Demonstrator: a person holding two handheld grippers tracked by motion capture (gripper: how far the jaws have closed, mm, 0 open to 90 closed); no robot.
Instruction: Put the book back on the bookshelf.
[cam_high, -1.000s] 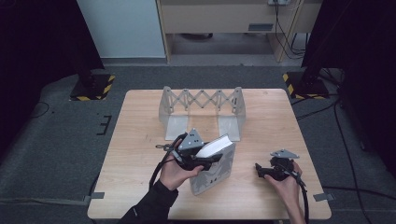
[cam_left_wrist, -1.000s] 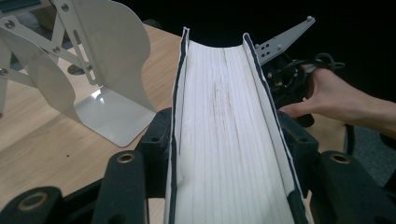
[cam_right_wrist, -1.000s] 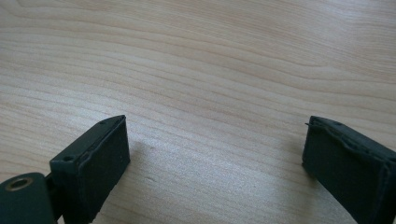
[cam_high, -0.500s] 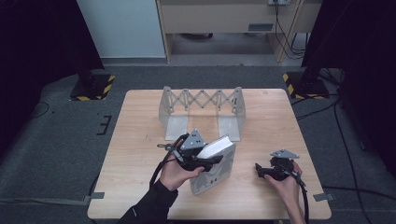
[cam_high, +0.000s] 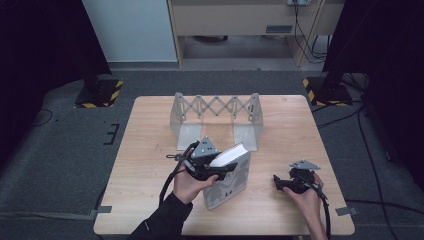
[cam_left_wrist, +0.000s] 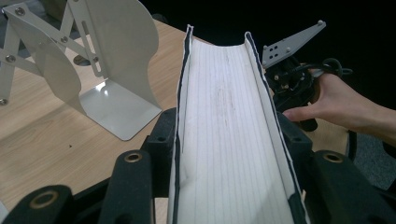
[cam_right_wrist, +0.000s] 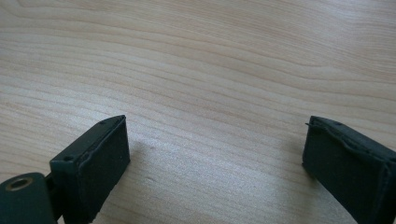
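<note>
Gripping book (cam_left_wrist: 229, 140) across covers, left claw (cam_high: 216, 169) clamped; right claw (cam_right_wrist: 215, 158) wide apart above table (cam_right_wrist: 210, 56).

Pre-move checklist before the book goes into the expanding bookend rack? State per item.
1. Left gripper grip on the book: ok, jaws clamp both covers, page edge facing the camera.
2. Book orientation: ok, raised on edge and tilted, lower corner near the table.
3. Rack slot free: ok, nothing stands between its two end plates.
4. Path from book to rack: ok, bare wood between them.
5. Right gripper out of the way: ok, open, holding nothing, low over the table to the book's right.
6. Left gripper's cable clear of the path: cannot tell, it loops beside the hand.
</note>
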